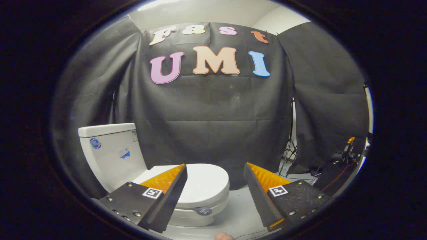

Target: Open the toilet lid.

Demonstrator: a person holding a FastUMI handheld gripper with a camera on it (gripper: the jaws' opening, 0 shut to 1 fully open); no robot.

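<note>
Your gripper [215,173] hangs with its two fingers spread wide apart, holding nothing, above and just short of a white ceramic toilet [196,213] that sits on the pale floor [240,213]. Its smooth white oval lid [203,183] lies flat and closed, showing between the fingers and partly behind your left finger [173,191], with the boxy white tank [111,150] upright beyond that finger against the black cloth wall [213,116]. Beyond your right finger [257,196], well apart from the toilet, dark equipment with red and orange cables [343,160] stands on the floor.
</note>
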